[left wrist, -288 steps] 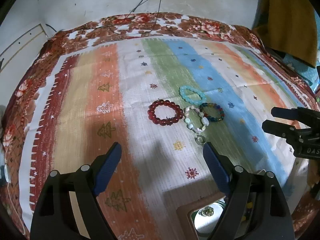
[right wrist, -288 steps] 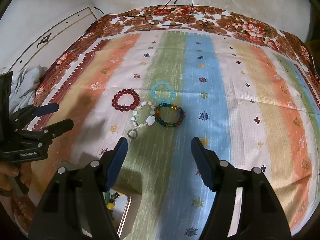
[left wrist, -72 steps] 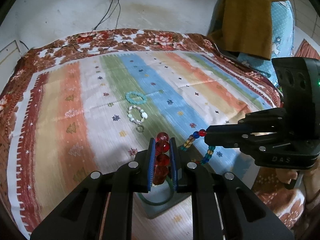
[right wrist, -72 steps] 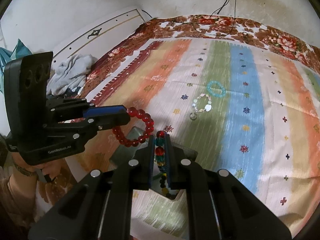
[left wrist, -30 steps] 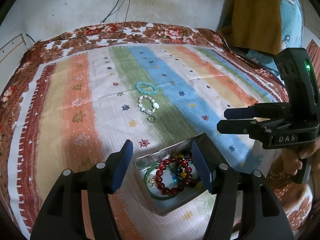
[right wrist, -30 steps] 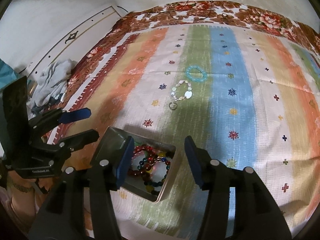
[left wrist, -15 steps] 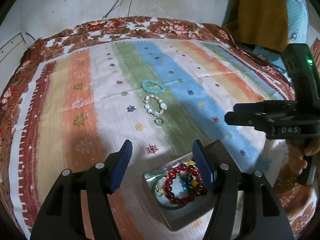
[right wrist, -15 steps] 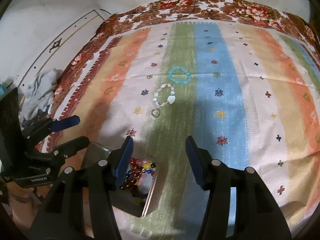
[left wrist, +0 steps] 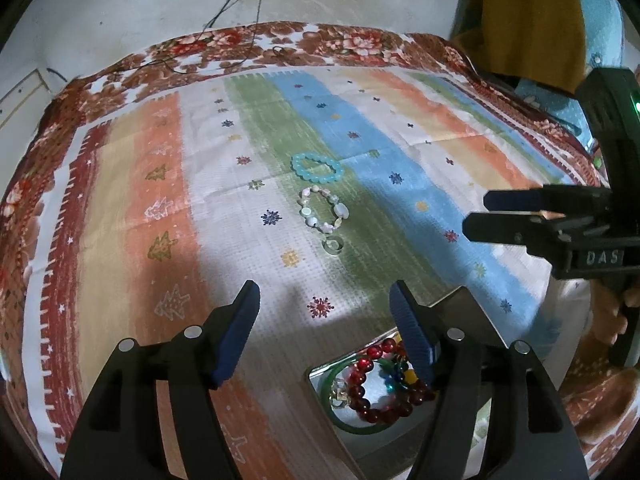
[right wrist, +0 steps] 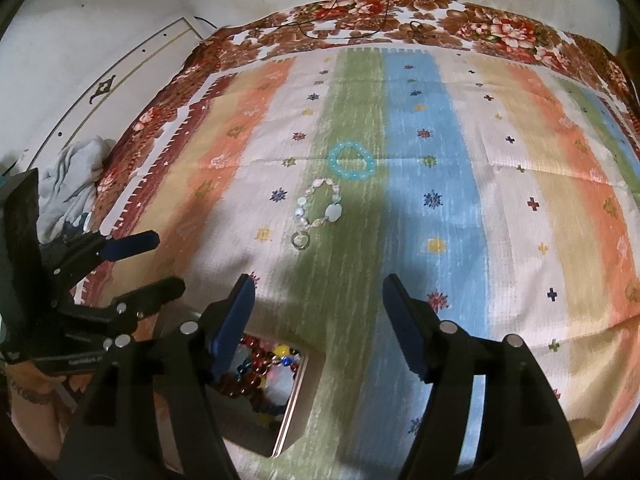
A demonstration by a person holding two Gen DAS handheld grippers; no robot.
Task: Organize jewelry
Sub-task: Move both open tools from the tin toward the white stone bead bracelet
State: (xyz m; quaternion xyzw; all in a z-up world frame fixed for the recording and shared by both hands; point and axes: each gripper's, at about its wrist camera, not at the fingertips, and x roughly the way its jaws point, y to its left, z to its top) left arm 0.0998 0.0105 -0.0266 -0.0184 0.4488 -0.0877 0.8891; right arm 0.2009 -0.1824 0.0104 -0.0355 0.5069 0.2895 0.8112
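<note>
Left wrist view shows both the left gripper (left wrist: 324, 306) and right gripper (right wrist: 318, 300) just widening with nothing between them, red bead bracelet (left wrist: 374, 390) in the tin (left wrist: 320, 392), turquoise bracelet (left wrist: 316, 166) and shell bracelet (left wrist: 322, 210) on the striped cloth (left wrist: 160, 200).

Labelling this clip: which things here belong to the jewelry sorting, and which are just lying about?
Job: turquoise bracelet, shell bracelet, metal box holding red bracelet, left gripper, right gripper.
Lying about: grey cloth, cables, mustard garment.

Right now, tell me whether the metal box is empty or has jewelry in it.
Not empty. The metal box lies open on the striped cloth, with a red bead bracelet, a green bangle and multicoloured beads inside.
</note>
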